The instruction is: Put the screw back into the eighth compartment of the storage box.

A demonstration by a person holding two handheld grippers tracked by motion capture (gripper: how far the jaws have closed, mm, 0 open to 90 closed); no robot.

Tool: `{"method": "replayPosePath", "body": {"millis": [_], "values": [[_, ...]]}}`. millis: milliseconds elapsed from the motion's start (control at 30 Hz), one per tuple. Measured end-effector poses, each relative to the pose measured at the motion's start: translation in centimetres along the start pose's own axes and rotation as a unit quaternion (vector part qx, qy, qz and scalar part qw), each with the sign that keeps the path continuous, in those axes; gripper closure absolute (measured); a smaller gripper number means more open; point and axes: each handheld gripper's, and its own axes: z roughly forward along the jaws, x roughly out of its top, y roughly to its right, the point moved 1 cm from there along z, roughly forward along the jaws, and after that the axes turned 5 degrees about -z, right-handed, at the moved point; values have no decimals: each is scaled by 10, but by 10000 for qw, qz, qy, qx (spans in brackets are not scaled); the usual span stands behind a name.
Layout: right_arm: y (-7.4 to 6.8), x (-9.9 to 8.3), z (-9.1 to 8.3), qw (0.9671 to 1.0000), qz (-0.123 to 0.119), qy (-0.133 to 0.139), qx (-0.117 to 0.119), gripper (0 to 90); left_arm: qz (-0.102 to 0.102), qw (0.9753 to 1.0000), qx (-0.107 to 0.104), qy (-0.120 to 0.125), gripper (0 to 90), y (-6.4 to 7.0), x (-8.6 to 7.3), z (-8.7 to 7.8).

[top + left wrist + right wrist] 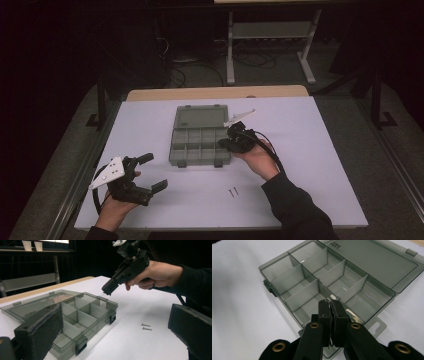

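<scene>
Right gripper point(332, 305) is hovering over the open box point(199, 141), jaws pinching a screw point(333, 298): small, stiff, slippery, best held mid-shank. Left gripper point(151, 172) is resting open. Two screws point(233, 191) are lying on the desk point(310, 165).

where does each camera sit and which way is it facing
High view: above the person's side, looking forward and down on the white table; both forearms, left claw, right claw.
Left gripper view: on the left claw, low, looking across the table past its open jaws at the right hand.
Right gripper view: on the right claw, looking down past shut jaws.
All share the open organizer box.
</scene>
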Motion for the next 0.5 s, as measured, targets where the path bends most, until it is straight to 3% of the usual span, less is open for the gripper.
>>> {"method": "replayPosePath", "body": {"millis": [167,500], "values": [[3,-2,13,9999,-63,-97,-46,870,-10,10000,-4,5,0,0,0,0],[4,-5,22,9996,-35,-271,-62,867,-11,10000,-4,9,0,0,0,0]]}}
